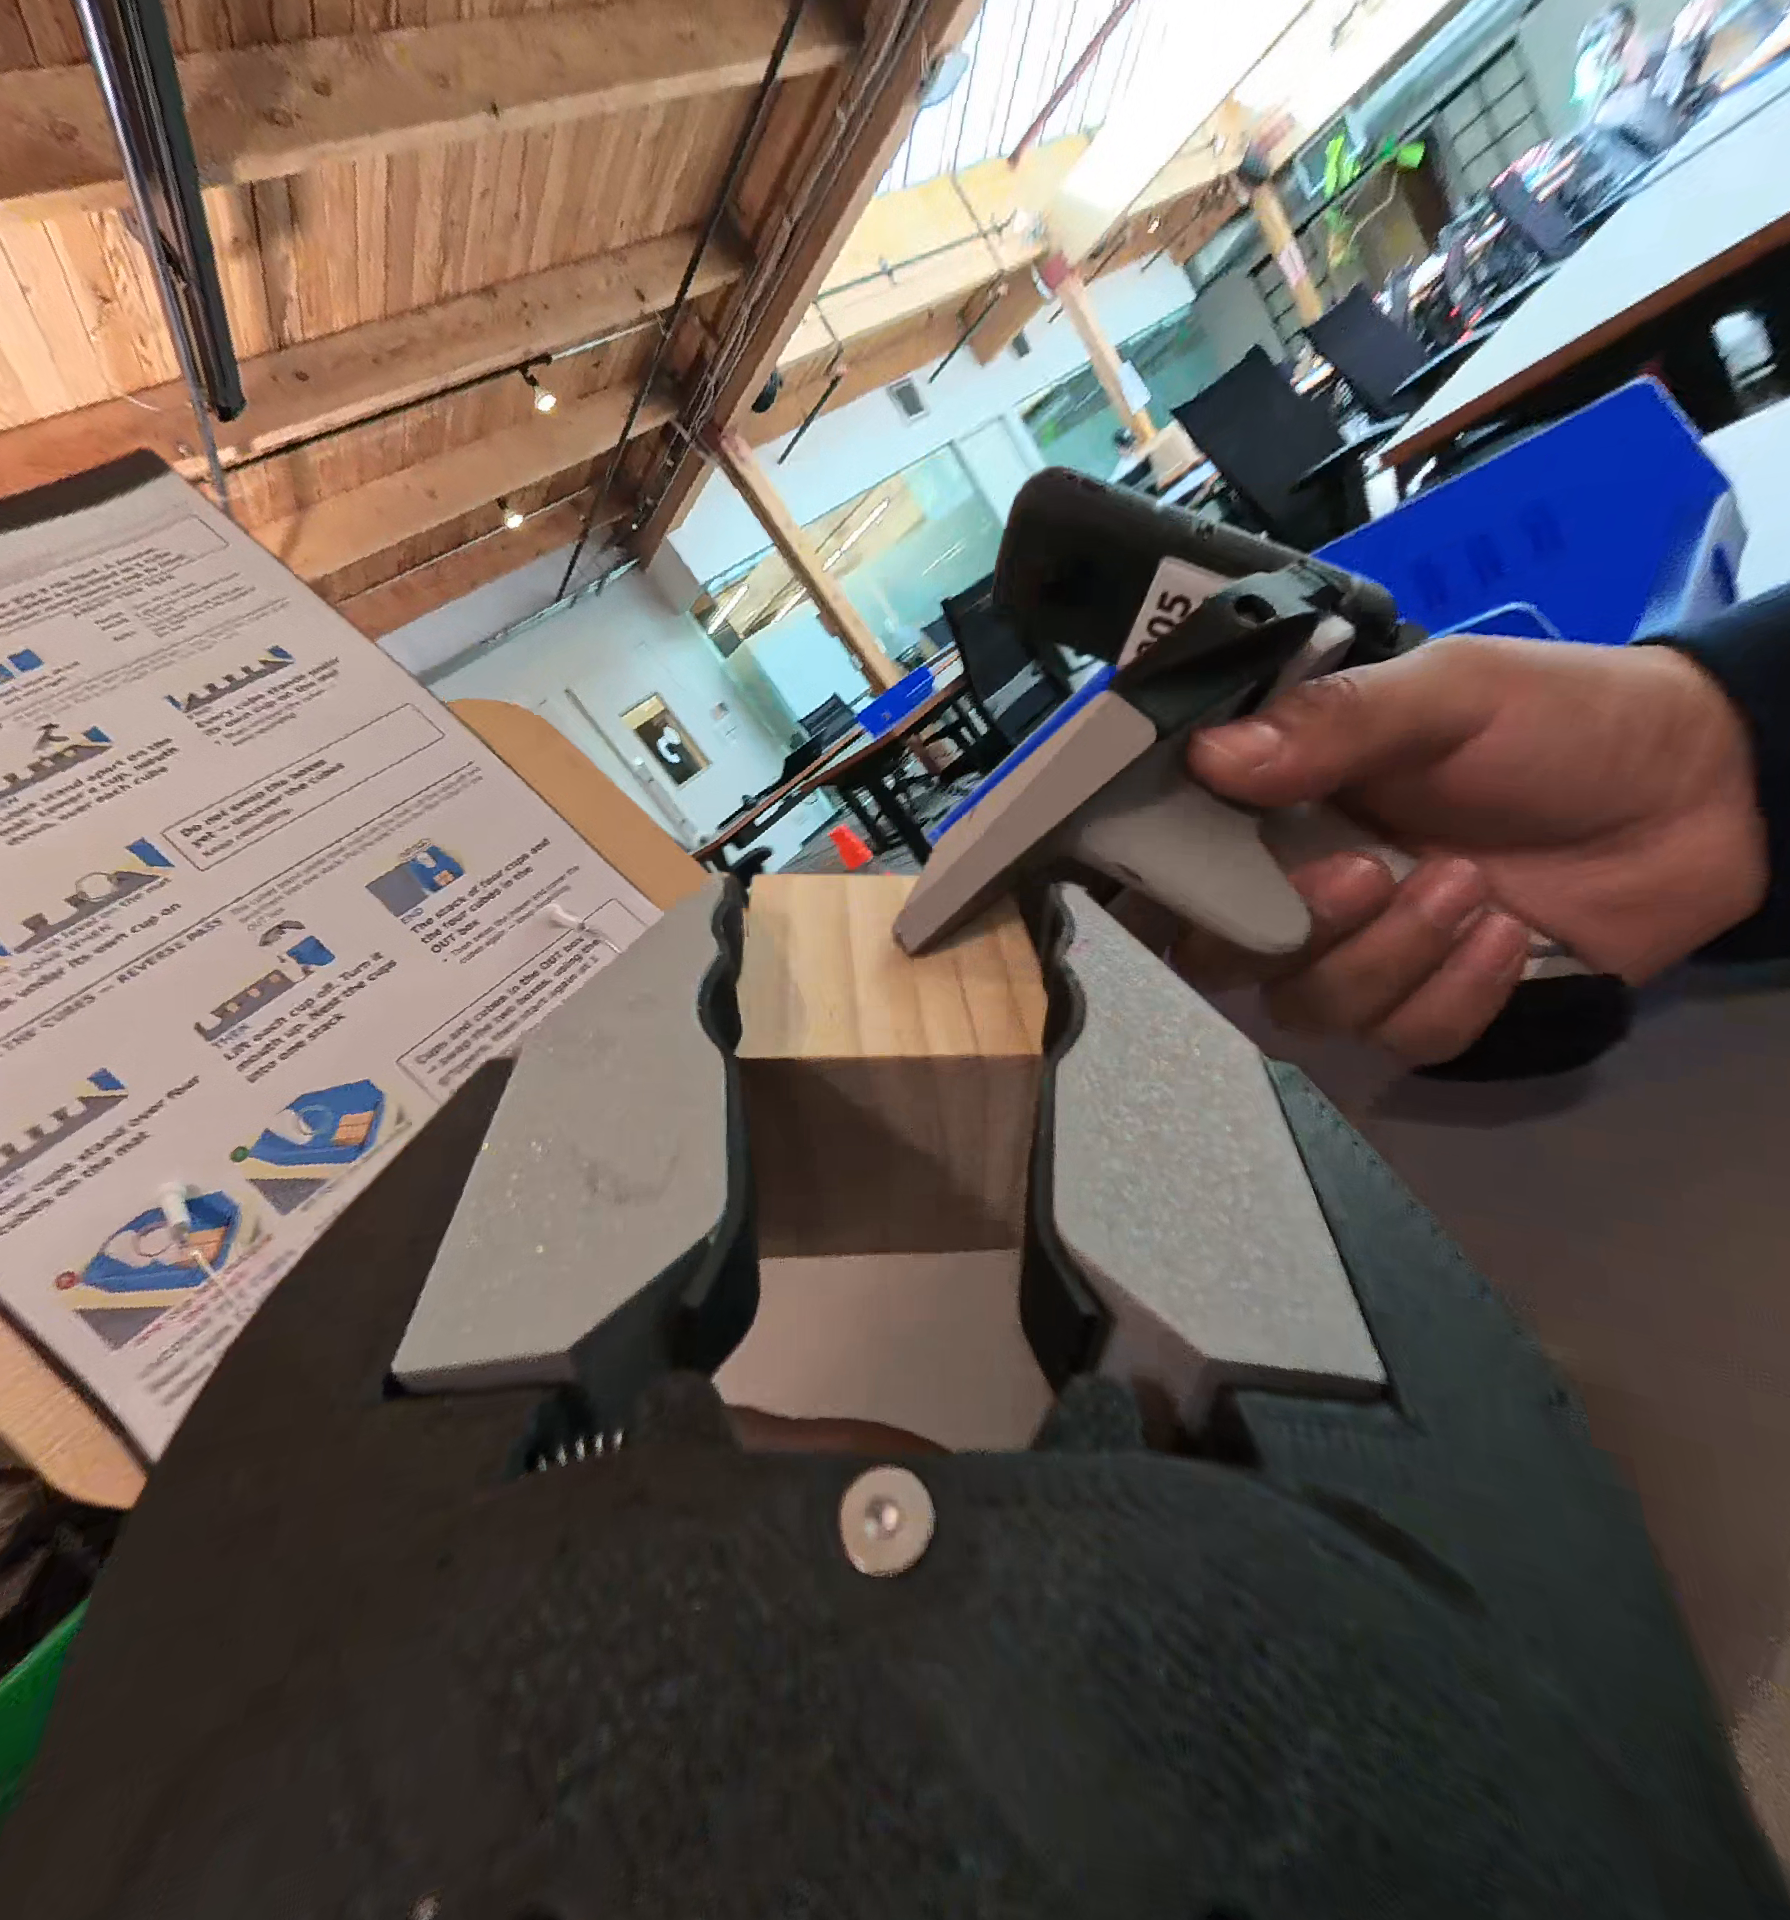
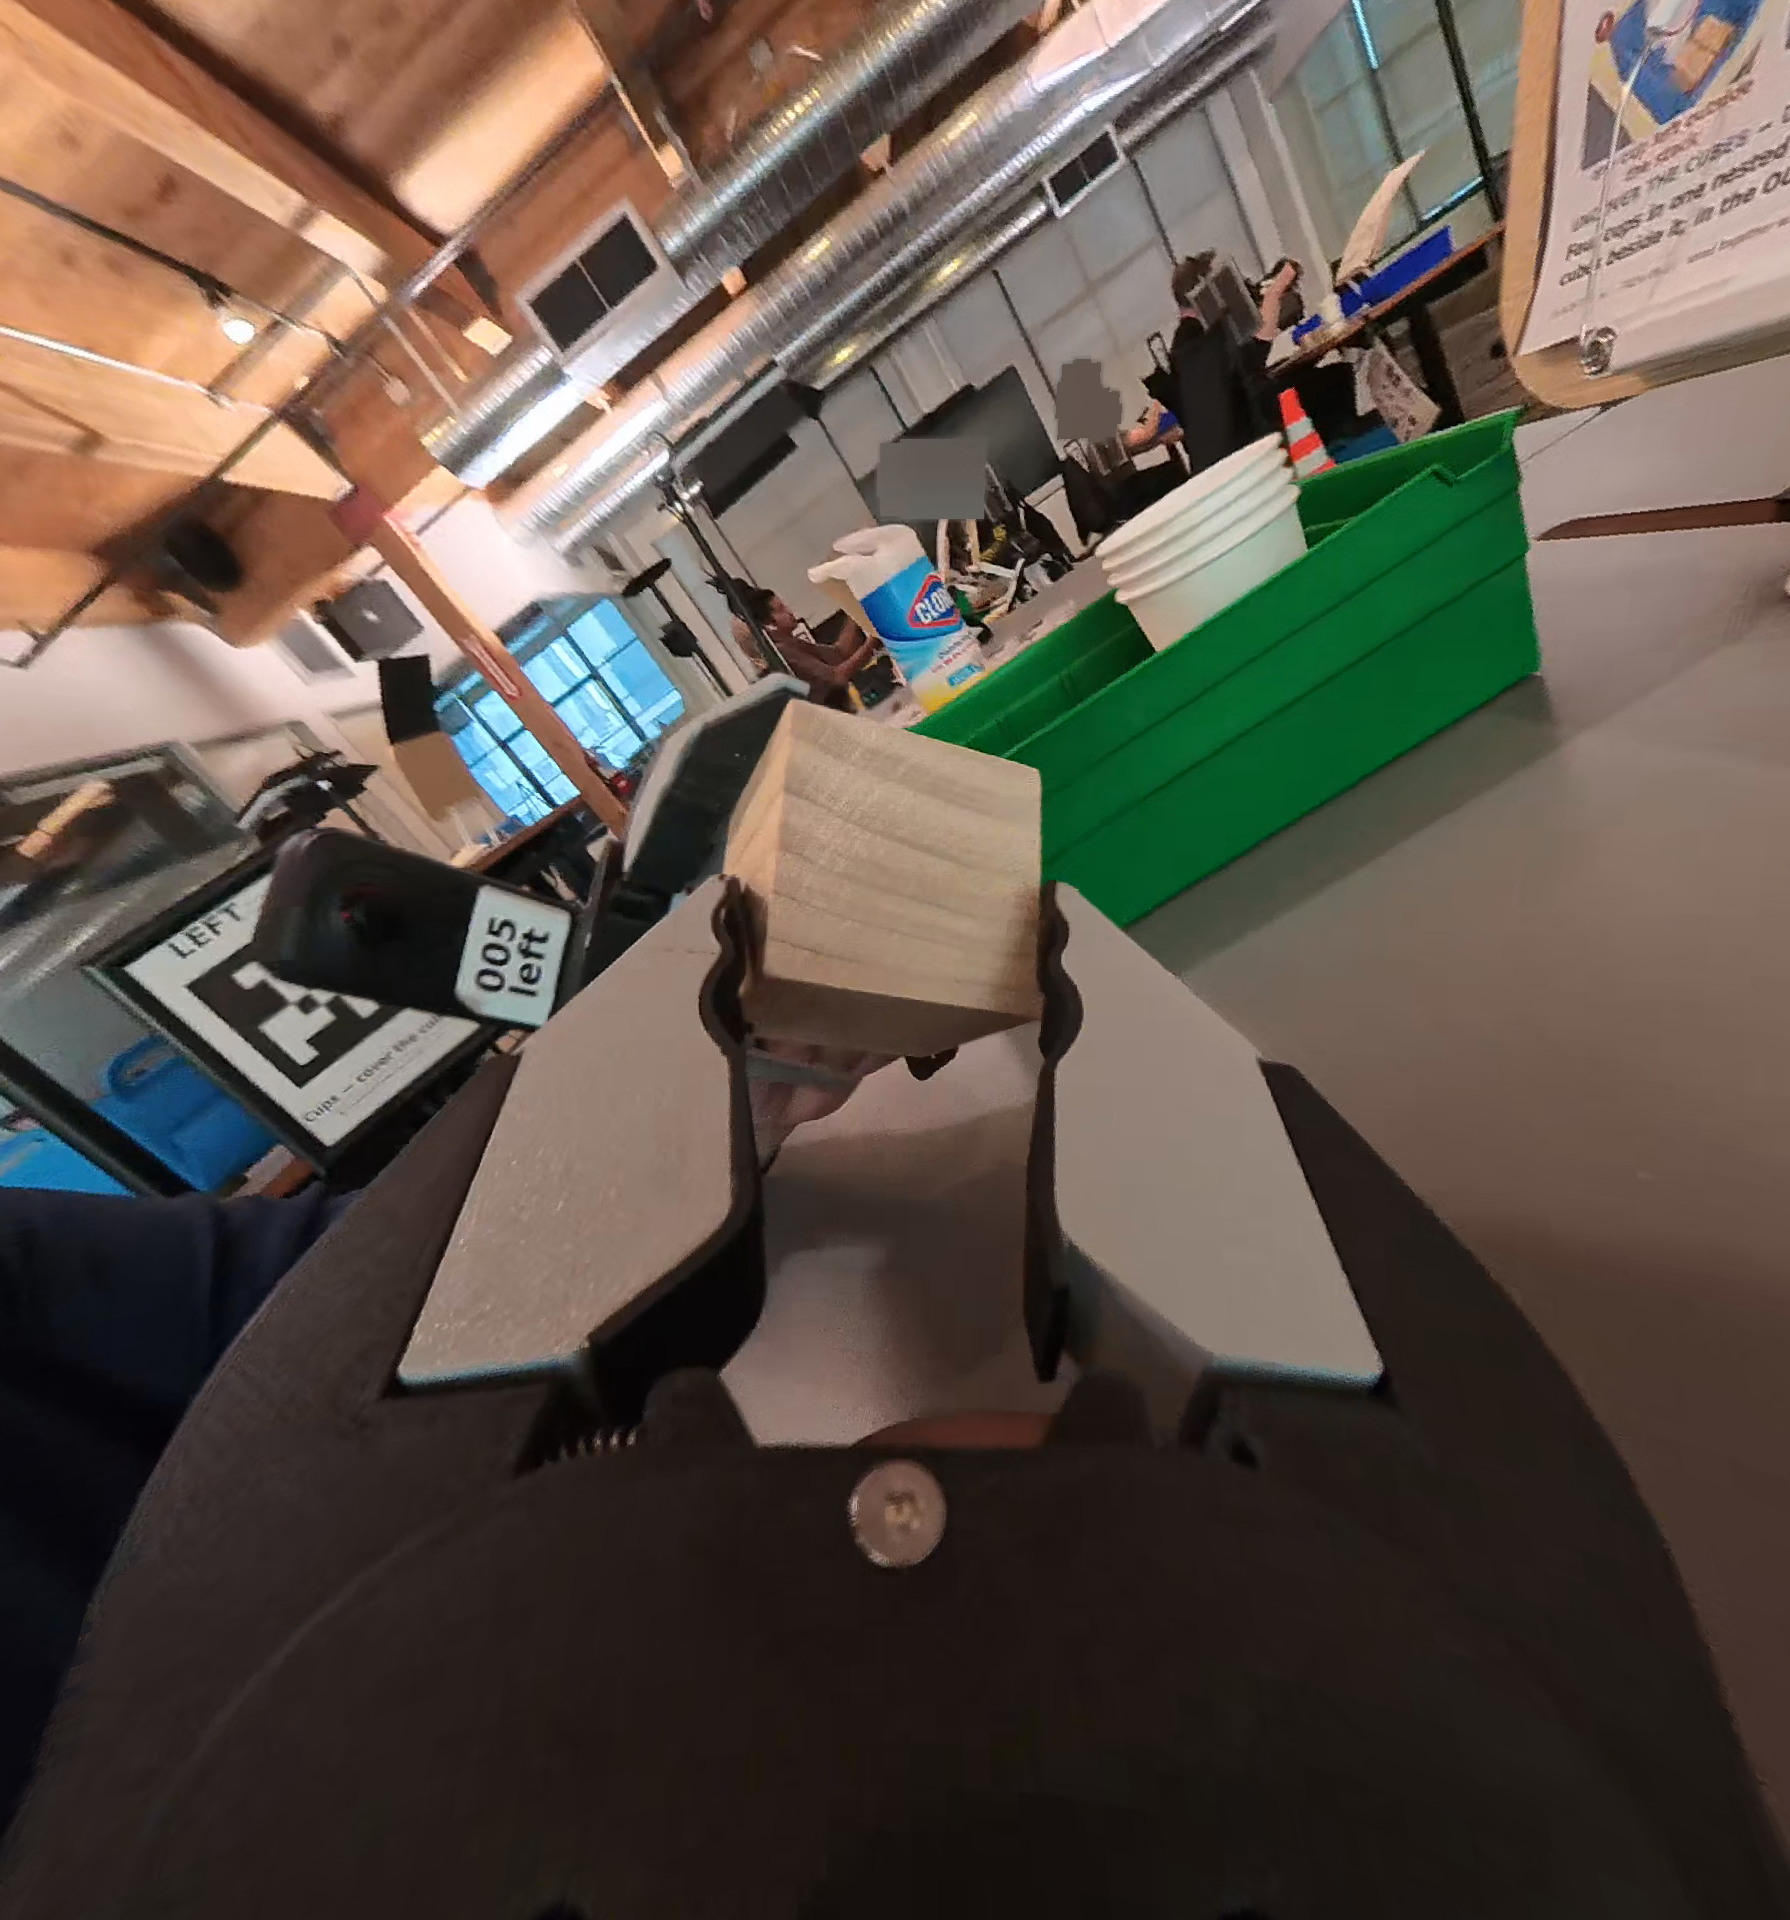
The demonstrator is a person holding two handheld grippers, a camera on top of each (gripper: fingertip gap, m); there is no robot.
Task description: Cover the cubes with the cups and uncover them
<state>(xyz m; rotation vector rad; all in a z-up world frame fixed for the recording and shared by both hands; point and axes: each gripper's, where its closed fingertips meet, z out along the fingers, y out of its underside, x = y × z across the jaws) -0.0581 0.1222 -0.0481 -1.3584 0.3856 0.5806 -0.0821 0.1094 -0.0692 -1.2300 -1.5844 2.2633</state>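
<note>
- My left hand-held gripper point(image 1: 886, 966) is clamped on a pale wooden cube point(image 1: 886, 987); both wavy black pads press its side faces, jaws about a cube's width apart.
- My right hand-held gripper point(image 2: 886, 966) has closed on the same cube point(image 2: 891, 894) from the other side, pads against two of its faces, the block sitting tilted between them.
- In the left wrist view one grey finger point(image 1: 1026, 831) of the right tool rests on the cube's top face, with a hand point(image 1: 1493, 831) wrapped round its handle.
- The cube is up off the grey worktop point(image 2: 1493, 935), shared between both tools.
- Behind it, a stack of white paper cups point(image 2: 1208, 540) stands in a green bin point(image 2: 1338, 707).
- An instruction sheet point(image 1: 195, 831) leans on the left, and a blue bin point(image 1: 1545, 540) sits behind the hand.
</note>
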